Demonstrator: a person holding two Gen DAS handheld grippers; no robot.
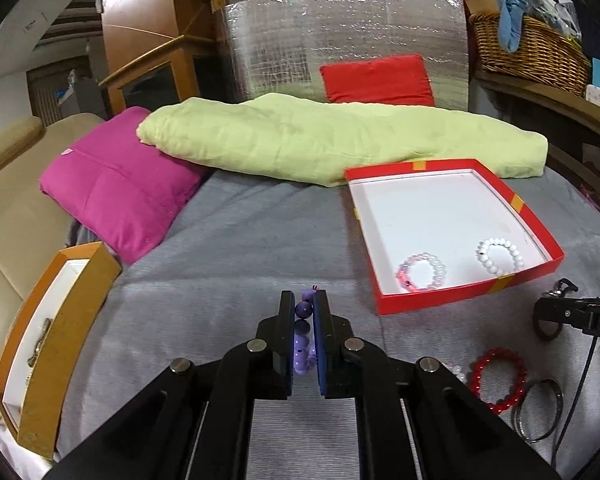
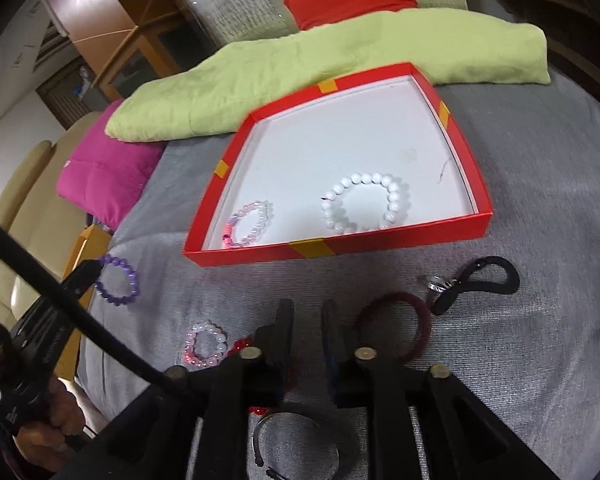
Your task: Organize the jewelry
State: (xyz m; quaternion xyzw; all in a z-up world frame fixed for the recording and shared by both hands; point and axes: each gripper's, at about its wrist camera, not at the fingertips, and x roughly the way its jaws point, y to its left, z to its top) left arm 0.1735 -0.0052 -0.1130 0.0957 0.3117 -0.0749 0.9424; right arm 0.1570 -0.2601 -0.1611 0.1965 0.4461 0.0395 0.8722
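Note:
My left gripper is shut on a purple bead bracelet above the grey bedspread; in the right wrist view the bracelet hangs from its tip at the left. A red box lid with a white inside holds a pink-white bracelet and a white bead bracelet. My right gripper is empty, jaws slightly apart, over a dark red bangle. A red bead bracelet, a pink-white bracelet and a thin metal bangle lie loose nearby.
An orange box with small items stands at the left bed edge. A magenta cushion and a green folded blanket lie at the back. A black strap with a silver ring lies right of the bangle.

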